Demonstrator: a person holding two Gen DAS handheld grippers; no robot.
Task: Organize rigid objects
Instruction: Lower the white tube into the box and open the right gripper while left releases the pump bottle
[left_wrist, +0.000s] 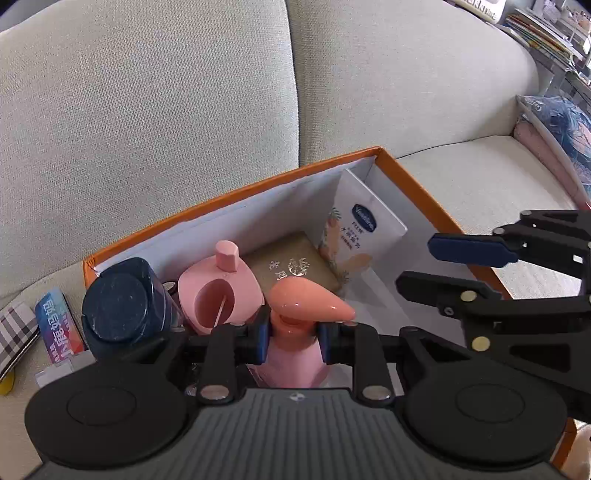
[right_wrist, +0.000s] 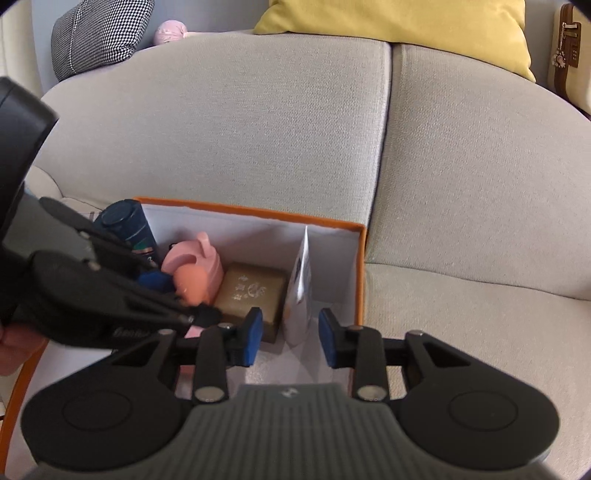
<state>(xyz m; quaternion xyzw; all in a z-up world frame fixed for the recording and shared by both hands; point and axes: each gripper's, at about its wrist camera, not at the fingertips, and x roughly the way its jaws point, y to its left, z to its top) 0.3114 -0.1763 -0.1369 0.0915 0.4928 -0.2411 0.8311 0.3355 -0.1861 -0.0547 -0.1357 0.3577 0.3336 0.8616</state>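
Note:
An orange box with a white inside sits on a beige sofa. My left gripper is shut on the neck of a pink pump bottle inside the box. Beside it stand a dark blue bottle, a pink container, a gold box and a white Vaseline tube. My right gripper is open and empty over the box, in front of the tube. It also shows in the left wrist view.
A colourful card pack and a plaid item lie left of the box. A yellow pillow and a houndstooth cushion rest on the sofa back. A blue patterned cushion lies at the right.

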